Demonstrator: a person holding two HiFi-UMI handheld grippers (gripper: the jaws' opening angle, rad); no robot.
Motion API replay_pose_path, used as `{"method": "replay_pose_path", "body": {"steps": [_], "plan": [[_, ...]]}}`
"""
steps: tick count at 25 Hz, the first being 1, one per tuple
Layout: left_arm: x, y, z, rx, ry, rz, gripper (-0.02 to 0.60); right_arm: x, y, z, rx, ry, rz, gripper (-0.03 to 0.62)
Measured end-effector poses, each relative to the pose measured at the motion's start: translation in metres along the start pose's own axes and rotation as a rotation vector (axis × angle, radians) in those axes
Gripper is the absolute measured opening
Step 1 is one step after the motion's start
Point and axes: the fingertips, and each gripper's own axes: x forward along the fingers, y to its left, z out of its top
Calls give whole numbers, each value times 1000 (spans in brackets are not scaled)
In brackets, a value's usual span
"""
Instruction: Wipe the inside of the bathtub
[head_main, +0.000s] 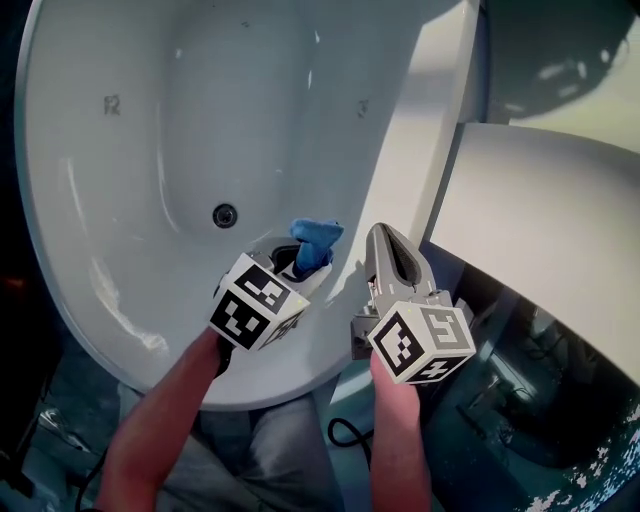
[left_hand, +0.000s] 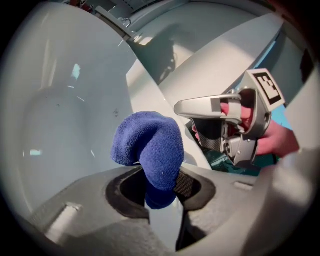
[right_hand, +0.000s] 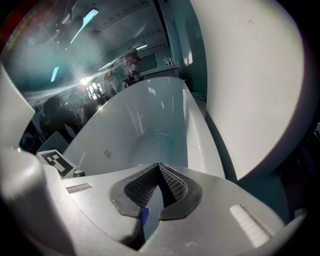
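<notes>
Forearms (head_main: 160, 430) came up from the bottom edge of the head view, each hand behind a marker cube (head_main: 255, 302) on its tool. Beyond them the white bathtub (head_main: 120, 150) filled most of that view, its basin bare and glossy, with its broad rim running down the right side. A second white curved body (head_main: 540, 220) stood just beside that rim on the right.

The left gripper (head_main: 300, 262) reached over the near sloping wall inside the tub, between the near rim and the drain (head_main: 225, 215). Its jaws were clamped on a blue cloth (head_main: 318, 238); in the left gripper view the cloth (left_hand: 150, 145) bulged up and out of the left gripper (left_hand: 162, 190) in a folded wad. Whether the wad touched the tub wall could not be told.

The right gripper (head_main: 388, 240) hung over the tub's right rim, just beside the left one. In its own view the right gripper (right_hand: 159, 170) had its ribbed pads (right_hand: 172, 185) meeting at the tips with nothing held, pointed along the length of the tub (right_hand: 150, 130). A thin blue sliver (right_hand: 144, 216) showed in the gap lower down, too small to identify
</notes>
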Motion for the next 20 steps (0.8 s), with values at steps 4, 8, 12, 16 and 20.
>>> {"method": "replay_pose_path", "body": {"steps": [4, 8, 12, 16, 20], "plan": [[-26, -26, 13, 18, -24, -21, 130, -25, -3, 6, 11, -7, -23, 6], [-57, -48, 32, 30, -69, -37, 130, -50, -7, 11, 14, -3, -45, 6], [-67, -48, 41, -10, -106, -38, 130, -53, -13, 9, 13, 3, -58, 6], [-63, -29, 37, -12, -102, -8, 130, -44, -9, 1, 23, 7, -51, 6], [-57, -2, 31, -121, -126, 12, 130, -41, -7, -9, 34, 28, -35, 6]]}}
